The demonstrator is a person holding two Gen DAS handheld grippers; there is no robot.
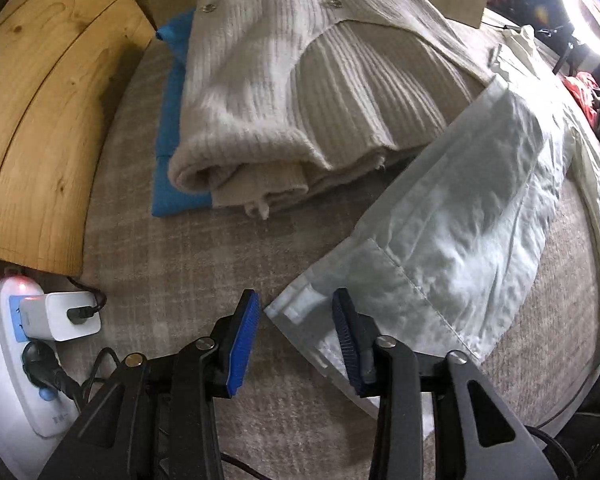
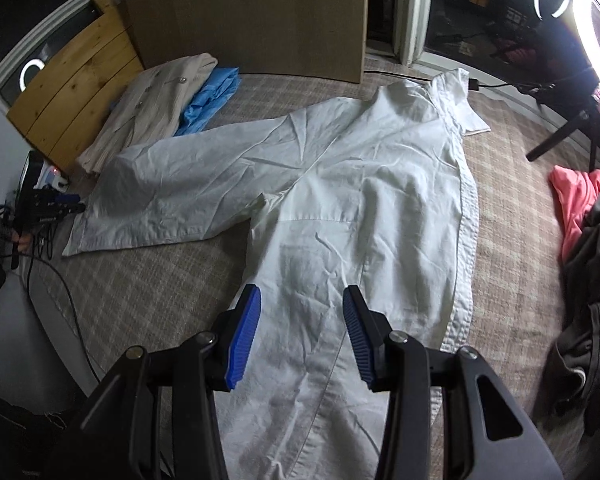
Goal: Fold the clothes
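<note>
Left gripper — open — over shirt cuff

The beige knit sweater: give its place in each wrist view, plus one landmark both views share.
Left wrist view: beige knit sweater fills the upper centre, folded on a blue garment.
Right wrist view: beige knit sweater lies small at upper left, beside the blue garment.
Shared landmark: the wooden board just left of it.

Your right tool hangs parted over the white shirt, spread flat on the checked rug, folded beige knit and blue garment stacked far left
</note>
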